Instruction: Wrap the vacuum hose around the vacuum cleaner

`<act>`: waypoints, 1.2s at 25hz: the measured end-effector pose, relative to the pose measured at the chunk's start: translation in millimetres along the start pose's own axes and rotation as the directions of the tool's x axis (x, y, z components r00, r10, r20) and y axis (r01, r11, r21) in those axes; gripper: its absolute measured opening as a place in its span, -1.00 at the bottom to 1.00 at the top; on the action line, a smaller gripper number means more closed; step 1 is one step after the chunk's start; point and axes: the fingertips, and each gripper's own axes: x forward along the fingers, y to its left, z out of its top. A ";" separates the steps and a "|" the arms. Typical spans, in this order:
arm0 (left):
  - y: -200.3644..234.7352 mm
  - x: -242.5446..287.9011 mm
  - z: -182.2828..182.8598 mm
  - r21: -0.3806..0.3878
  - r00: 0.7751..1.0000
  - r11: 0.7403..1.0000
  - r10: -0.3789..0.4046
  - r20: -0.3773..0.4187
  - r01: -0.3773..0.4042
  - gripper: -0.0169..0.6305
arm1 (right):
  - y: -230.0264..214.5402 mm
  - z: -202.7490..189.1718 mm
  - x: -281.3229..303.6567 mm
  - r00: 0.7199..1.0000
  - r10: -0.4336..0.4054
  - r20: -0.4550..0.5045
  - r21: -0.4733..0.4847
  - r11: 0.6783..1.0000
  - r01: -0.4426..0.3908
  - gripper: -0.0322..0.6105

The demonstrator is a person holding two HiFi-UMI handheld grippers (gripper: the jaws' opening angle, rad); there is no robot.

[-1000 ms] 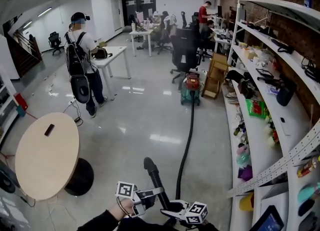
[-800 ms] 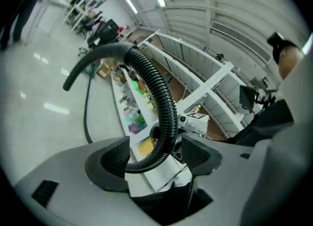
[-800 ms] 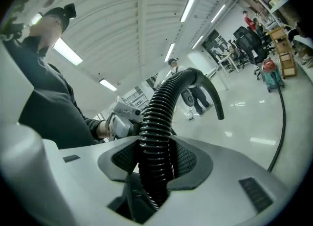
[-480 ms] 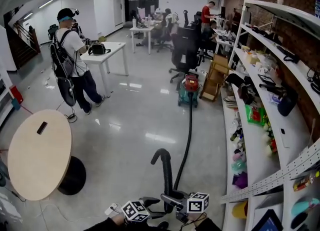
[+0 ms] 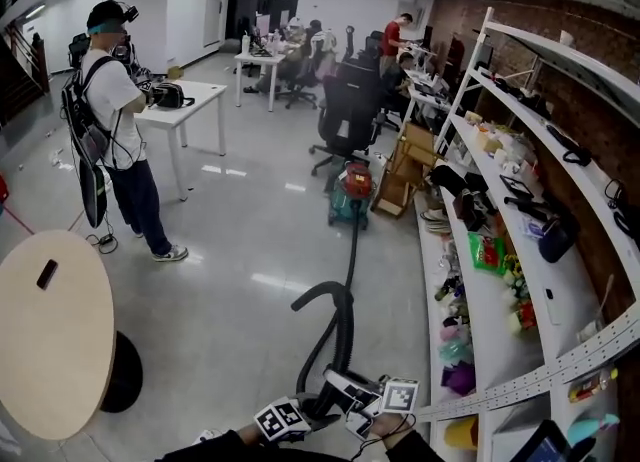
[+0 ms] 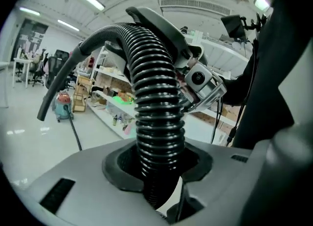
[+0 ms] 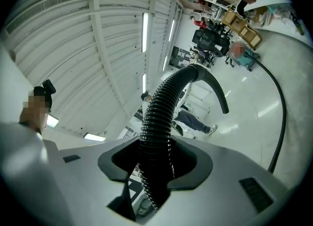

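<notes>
The red and green vacuum cleaner (image 5: pixel 350 193) stands on the floor by the shelving, far ahead. Its black ribbed hose (image 5: pixel 347 280) runs back along the floor, arches over near me and drops to both grippers at the bottom edge of the head view. My left gripper (image 5: pixel 300 413) has just been closing and is shut on the hose (image 6: pixel 155 117), which fills the notch between its jaws. My right gripper (image 5: pixel 366 402) is shut on the hose (image 7: pixel 157 122) right beside it. In the left gripper view the right gripper (image 6: pixel 200 80) sits just behind the hose.
White shelves (image 5: pixel 500 280) full of small items line the right wall. A round wooden table (image 5: pixel 50 335) stands at the left. A person with a backpack (image 5: pixel 110 130) stands by a white desk (image 5: pixel 180 105). Office chairs (image 5: pixel 345 115) and more people are farther back.
The hose end stood upright and now bends over in an arch. Both grippers have drawn close together low on the hose. The head view has shifted, bringing the vacuum and person nearer.
</notes>
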 end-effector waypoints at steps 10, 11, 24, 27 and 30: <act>40.9 -45.9 16.2 -0.270 0.953 0.924 -0.297 -0.064 0.270 -0.47 | -51.3 29.7 6.6 0.994 -0.071 0.084 0.001 0.997 0.071 -0.16; 50.4 -50.8 18.6 -0.326 0.950 0.903 -0.310 -0.038 0.281 -0.47 | -58.4 28.7 -3.1 0.992 -0.099 0.084 -0.014 0.995 0.101 -0.16; 133.8 -64.1 123.2 -0.517 0.918 0.763 -0.372 0.140 0.388 -0.47 | -112.6 -100.6 -6.7 0.794 -0.281 -0.538 -0.579 0.808 -0.106 -0.01; 130.4 -35.4 160.9 -0.474 0.922 0.796 -0.375 0.101 0.376 -0.47 | -113.4 -80.4 -0.7 0.802 -0.257 -0.539 -0.641 0.743 -0.193 -0.02; 138.3 -1.1 198.4 -0.451 0.937 0.823 -0.326 0.125 0.346 -0.47 | -112.7 -42.1 -3.6 0.844 -0.184 -0.504 -0.638 0.738 -0.219 -0.33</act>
